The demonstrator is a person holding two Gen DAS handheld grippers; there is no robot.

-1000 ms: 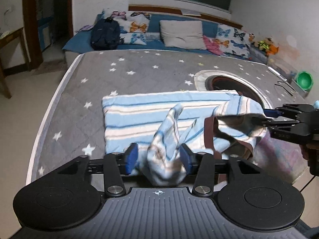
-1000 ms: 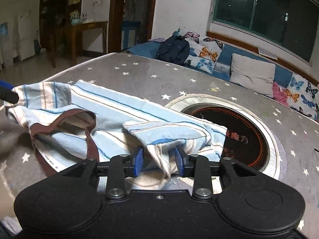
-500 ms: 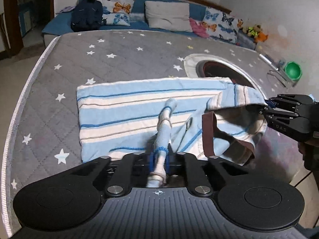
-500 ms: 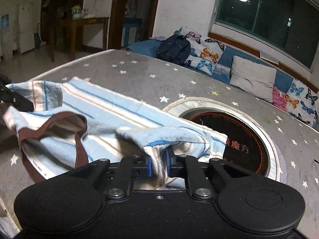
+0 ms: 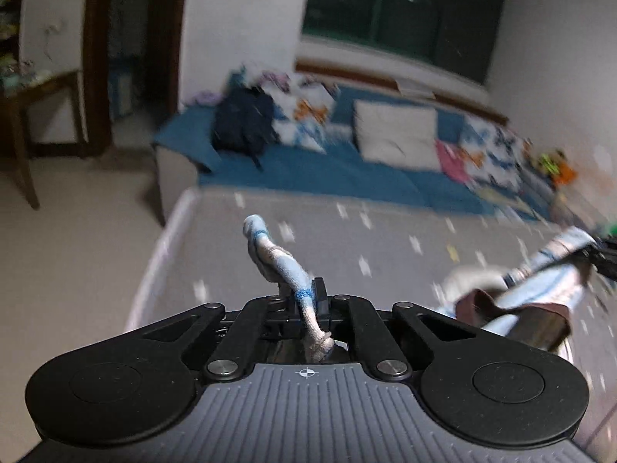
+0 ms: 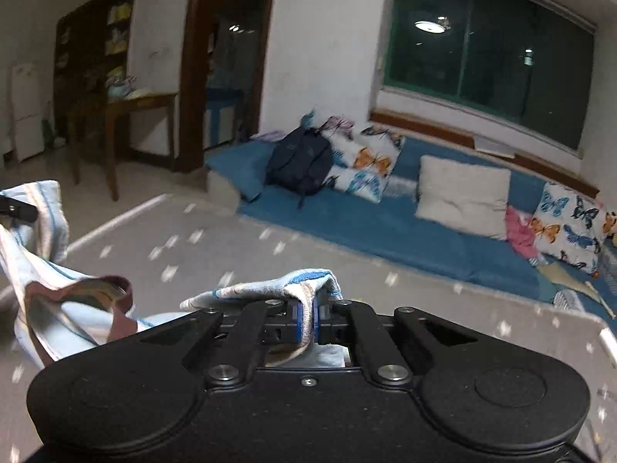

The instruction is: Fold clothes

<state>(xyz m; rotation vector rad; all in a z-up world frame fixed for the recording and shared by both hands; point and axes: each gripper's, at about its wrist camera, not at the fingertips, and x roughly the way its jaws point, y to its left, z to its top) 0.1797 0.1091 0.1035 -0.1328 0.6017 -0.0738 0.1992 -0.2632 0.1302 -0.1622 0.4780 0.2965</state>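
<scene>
Light blue and white striped shirt (image 6: pixel 50 301) with a dark brown neck band, lifted clear of the mattress and strung between the two grippers. Left gripper (image 5: pixel 304 301) clamped tight on a twisted, rope-like bunch of the cloth that pokes up past the blue pads; right gripper (image 6: pixel 306 314) likewise pinched closed on a folded corner, fabric draped over the finger tops. From the left wrist view, the rest of the shirt (image 5: pixel 540 293) hanging toward the right edge, brown collar sagging, much of it blurred. From the right wrist view, the collar opening gaping at the left edge, cloth running up to the other gripper's black tip there. Below, a grey quilted mattress (image 6: pixel 347 270) dotted with white stars, smeared by motion. Beyond its far edge, a blue couch (image 6: pixel 405 231) carrying a dark backpack (image 6: pixel 300 162), butterfly cushions (image 6: pixel 362 166) and a plain beige pillow (image 6: pixel 462 189). Dark window (image 6: pixel 489 46) above; wooden table (image 6: pixel 127 108) and doorway at left.
</scene>
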